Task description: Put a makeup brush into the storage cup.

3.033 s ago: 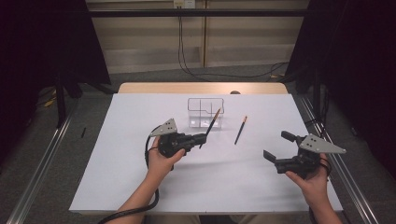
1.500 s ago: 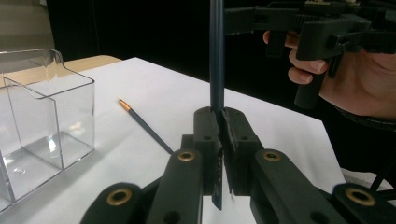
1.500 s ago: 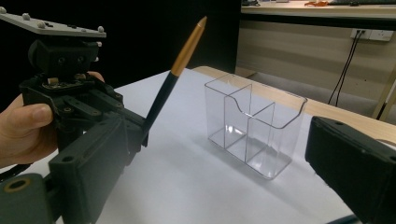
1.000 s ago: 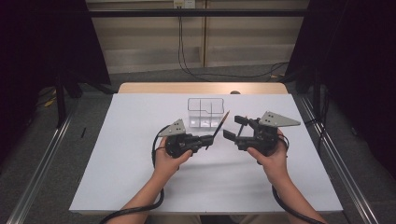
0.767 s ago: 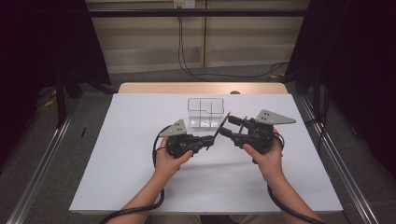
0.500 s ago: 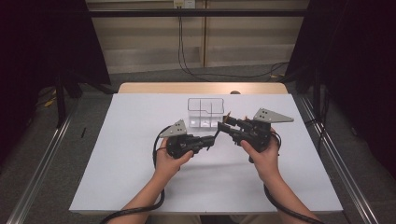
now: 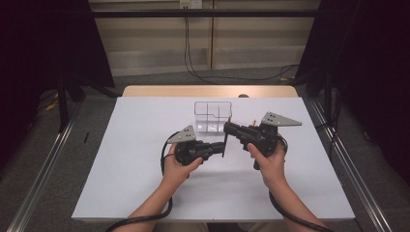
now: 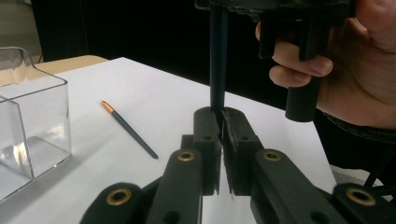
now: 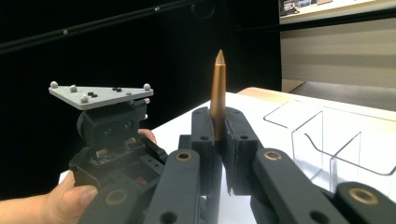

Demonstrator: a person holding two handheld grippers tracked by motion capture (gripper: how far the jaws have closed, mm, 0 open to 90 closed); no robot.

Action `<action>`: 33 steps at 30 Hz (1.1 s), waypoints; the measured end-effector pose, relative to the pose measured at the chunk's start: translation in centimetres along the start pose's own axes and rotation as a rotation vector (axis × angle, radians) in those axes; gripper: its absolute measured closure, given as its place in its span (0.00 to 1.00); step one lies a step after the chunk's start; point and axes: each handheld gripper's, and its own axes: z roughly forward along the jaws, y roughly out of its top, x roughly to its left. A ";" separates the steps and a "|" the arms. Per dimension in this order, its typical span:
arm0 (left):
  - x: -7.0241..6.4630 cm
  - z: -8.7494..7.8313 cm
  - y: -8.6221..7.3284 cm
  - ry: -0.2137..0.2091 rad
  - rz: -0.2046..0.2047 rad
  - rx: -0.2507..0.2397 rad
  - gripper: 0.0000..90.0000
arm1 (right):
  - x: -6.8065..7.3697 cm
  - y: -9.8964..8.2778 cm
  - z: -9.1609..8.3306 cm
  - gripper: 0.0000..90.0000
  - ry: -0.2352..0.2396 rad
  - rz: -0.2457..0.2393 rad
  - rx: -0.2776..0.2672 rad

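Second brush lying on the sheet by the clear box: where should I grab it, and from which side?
Probably mid-handle, coming straight down with the jaws across it. The brush lies flat and thin on the white sheet, clear of the box, so the middle should balance best and keep the bristle tip free.

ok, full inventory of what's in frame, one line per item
held pencil: 1, dark shaft with copper tip, clamped by both grippers in front of the box
loose pencil: 1, dark with orange end, flat on the sheet beside the box
clear box: 1, transparent with dividers, far middle of the sheet
white sheet: 1, white, covers the table
table: 1, light wood, edge shows at far side
left gripper: 1, black, shut on pencil's lower end
right gripper: 1, black, jaws just closed on its upper end
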 end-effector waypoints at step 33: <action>0.3 -2.9 1.0 0.042 0.071 0.002 0.37 | -0.1 0.6 0.1 0.93 0.045 -0.050 -0.007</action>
